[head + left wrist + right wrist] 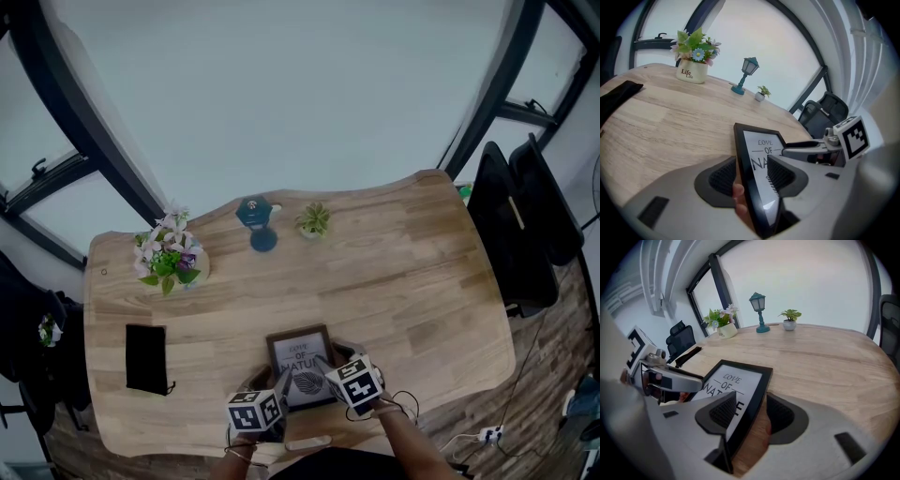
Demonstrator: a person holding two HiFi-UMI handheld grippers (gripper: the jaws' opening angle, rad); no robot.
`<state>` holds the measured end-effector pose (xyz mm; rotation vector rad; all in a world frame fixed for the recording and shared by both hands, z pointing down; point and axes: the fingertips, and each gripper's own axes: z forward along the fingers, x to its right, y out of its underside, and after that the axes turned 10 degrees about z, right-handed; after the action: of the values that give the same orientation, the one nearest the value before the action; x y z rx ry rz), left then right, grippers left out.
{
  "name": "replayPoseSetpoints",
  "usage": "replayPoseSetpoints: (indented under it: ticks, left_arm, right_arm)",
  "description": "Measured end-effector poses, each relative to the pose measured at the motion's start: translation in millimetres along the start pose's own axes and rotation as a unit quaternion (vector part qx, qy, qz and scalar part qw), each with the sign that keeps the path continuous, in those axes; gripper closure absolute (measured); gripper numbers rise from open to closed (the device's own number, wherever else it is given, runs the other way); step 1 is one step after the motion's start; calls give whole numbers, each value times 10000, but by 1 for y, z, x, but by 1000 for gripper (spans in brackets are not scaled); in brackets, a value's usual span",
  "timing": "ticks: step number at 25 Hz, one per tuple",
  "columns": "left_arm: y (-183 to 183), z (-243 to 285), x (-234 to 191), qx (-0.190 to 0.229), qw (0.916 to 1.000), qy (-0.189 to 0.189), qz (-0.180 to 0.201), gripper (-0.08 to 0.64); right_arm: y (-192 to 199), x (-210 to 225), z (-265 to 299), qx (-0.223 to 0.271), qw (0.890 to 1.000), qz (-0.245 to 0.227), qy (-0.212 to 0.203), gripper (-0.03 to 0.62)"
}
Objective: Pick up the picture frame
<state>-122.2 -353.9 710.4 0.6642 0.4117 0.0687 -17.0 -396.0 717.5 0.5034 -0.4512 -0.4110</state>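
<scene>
The left gripper [753,176] and the right gripper [752,413] each clamp a side edge of the tilted picture frame [302,361]

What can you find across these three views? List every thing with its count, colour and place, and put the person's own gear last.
table: one, light wood, fills the middle of the head view.
picture frame: one, black with a white print, at the table's near edge, held between both grippers' jaws.
flower pot: one, white with pink and white blooms, far left of the table.
lamp ornament: one, teal, far edge near the middle.
small plant: one, green in a white pot, just right of the lamp ornament.
pouch: one, black, flat on the table's left part.
chairs: seemingly two, black, right of the table.
left gripper: grey, clamped on the frame's left side.
right gripper: grey, clamped on the frame's right side.
</scene>
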Motion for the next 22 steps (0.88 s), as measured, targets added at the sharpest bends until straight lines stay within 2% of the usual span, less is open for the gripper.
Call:
replayPoseSetpoints:
  ticks: [10, 15, 18, 22]
  left_arm:
    - [3, 2, -4, -84, 9988, -386, 277, 397]
    - [4, 2, -7, -128, 9980, -539, 292, 412]
    - [4, 1, -10, -155, 9973, -668, 268, 449]
    - [3, 1, -10, -197, 9971, -688, 248, 455]
  right_arm:
    - [1, -1, 1, 199, 9997, -55, 143, 398]
    - [1, -1, 1, 213, 9997, 8, 154, 405]
    - [2, -1, 1, 215, 9996, 108, 162, 414]
    - [1, -1, 1, 257, 9993, 226, 140, 432]
